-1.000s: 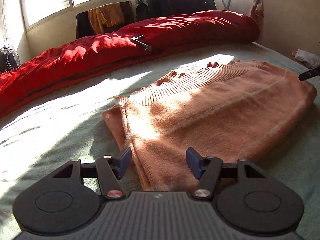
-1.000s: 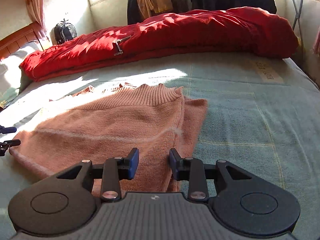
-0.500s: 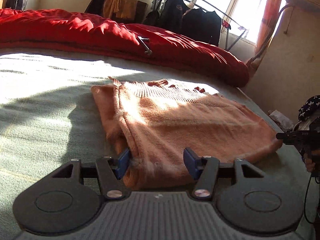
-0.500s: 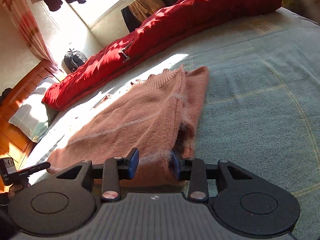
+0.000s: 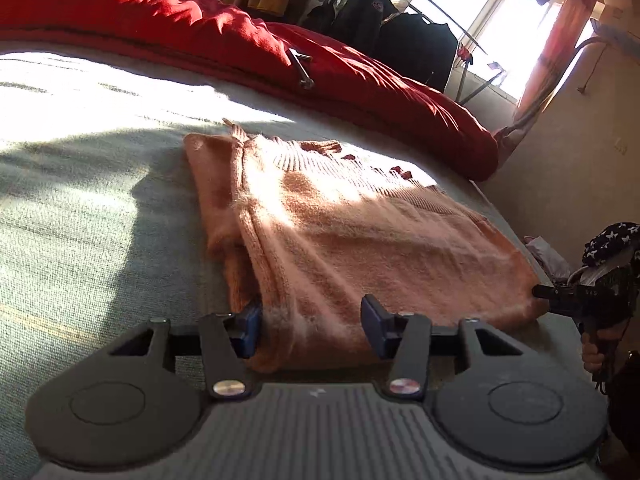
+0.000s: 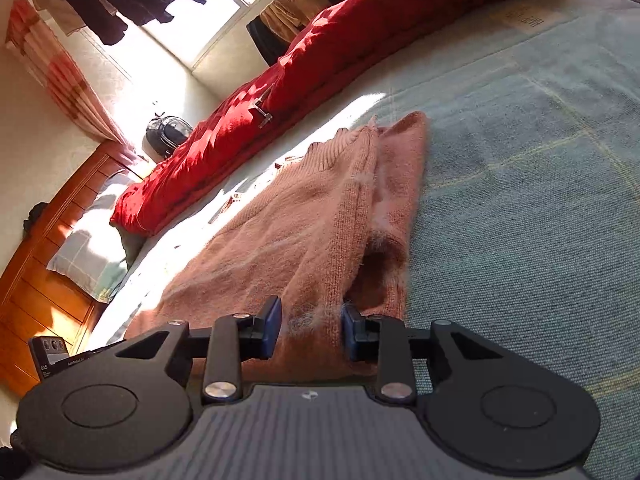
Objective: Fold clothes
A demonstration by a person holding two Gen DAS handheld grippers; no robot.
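Note:
A peach knit sweater lies folded flat on the grey-green bedspread. My left gripper is open and low at the sweater's near left corner, with the thick folded edge lying between its blue pads. My right gripper is also open, astride the fuzzy near right corner of the sweater. A folded layer gapes beside its right pad. In the left wrist view a hand holds the right tool at the sweater's far corner.
A red duvet runs along the far side of the bed. Dark jackets hang on a rack by the window. A pillow and wooden headboard are at the left in the right wrist view. The bed edge and wall are close by.
Both grippers have dropped and pushed in to the sweater's near edge, so the fabric now sits between their fingers. Both views have tilted. The finger gaps have not narrowed.

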